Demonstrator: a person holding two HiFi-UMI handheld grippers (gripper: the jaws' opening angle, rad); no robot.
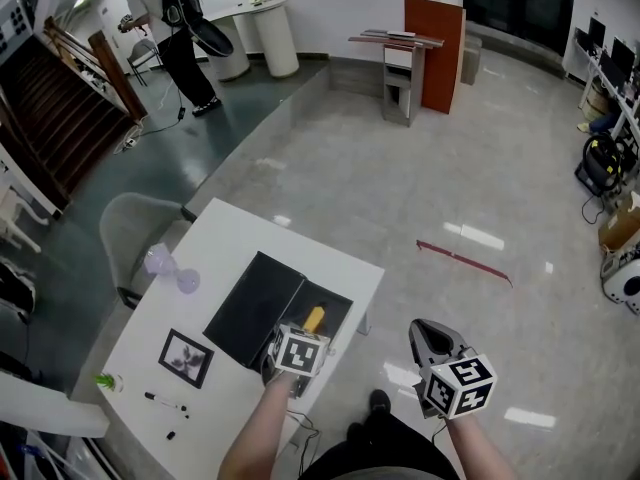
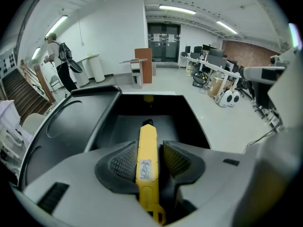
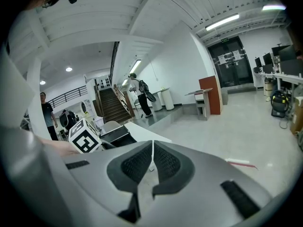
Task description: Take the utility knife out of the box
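The black box point(image 1: 322, 311) lies open on the white table point(image 1: 228, 236), its lid point(image 1: 254, 308) folded out to the left. My left gripper point(image 1: 304, 330) is at the box's near edge, shut on the yellow utility knife point(image 1: 314, 318). In the left gripper view the knife point(image 2: 147, 148) runs lengthwise between the pads point(image 2: 124, 162) of the left gripper point(image 2: 147, 150), with its tip over the box's dark inside point(image 2: 142, 123). My right gripper point(image 1: 438, 348) hangs over the floor, right of the table. Seen in its own view, the right gripper point(image 3: 152, 161) is shut on nothing.
On the table's left part lie a black picture frame point(image 1: 186, 356), a translucent purple object point(image 1: 172, 268), a small green item point(image 1: 105, 379) and a black marker point(image 1: 163, 400). A chair point(image 1: 135, 233) stands left of the table. A red strip point(image 1: 465, 261) lies on the floor. A person point(image 1: 170, 28) stands far back.
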